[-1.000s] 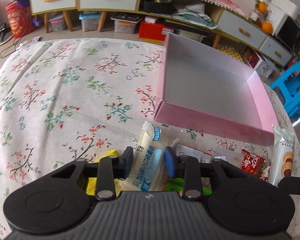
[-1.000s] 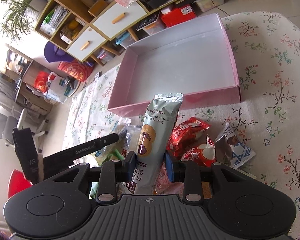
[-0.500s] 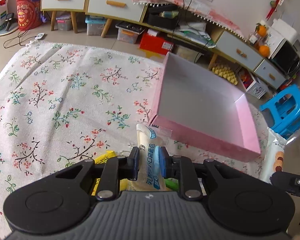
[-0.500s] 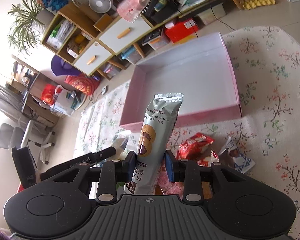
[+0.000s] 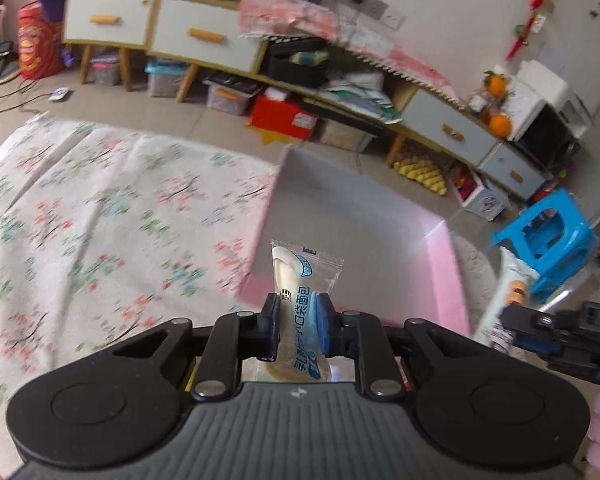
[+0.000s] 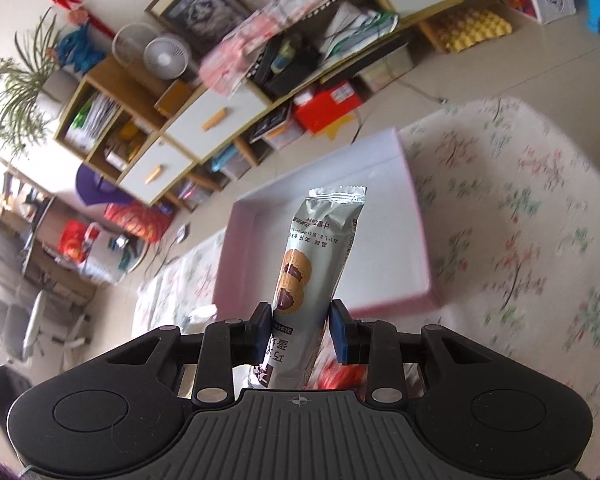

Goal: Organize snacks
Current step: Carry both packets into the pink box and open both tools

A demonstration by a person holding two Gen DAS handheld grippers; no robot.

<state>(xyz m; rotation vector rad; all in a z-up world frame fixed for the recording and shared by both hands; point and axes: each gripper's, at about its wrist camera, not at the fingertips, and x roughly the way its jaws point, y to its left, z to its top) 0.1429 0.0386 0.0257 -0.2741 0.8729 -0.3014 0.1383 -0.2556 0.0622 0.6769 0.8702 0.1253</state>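
Observation:
My left gripper (image 5: 298,326) is shut on a white and blue snack packet (image 5: 300,280), which stands up between the pads above the near wall of the pink box (image 5: 446,280). My right gripper (image 6: 300,330) is shut on a tall silver biscuit packet (image 6: 320,256), held upright in front of the same pink box (image 6: 416,216), whose grey inside shows nothing in it. In the left wrist view the biscuit packet (image 5: 512,292) and the right gripper's black finger appear at the right edge. A red snack packet (image 6: 340,376) lies under the right gripper.
The box rests on a floral tablecloth (image 5: 100,220) that spreads wide to its left. Behind the table stand low cabinets with drawers (image 5: 204,36), storage bins and a red box (image 5: 284,114) on the floor. A blue plastic stool (image 5: 552,240) stands at the right.
The left gripper closed on the white and blue packet and lifted it off the table. The right gripper rose with the biscuit packet. The pile of snacks has dropped out of sight.

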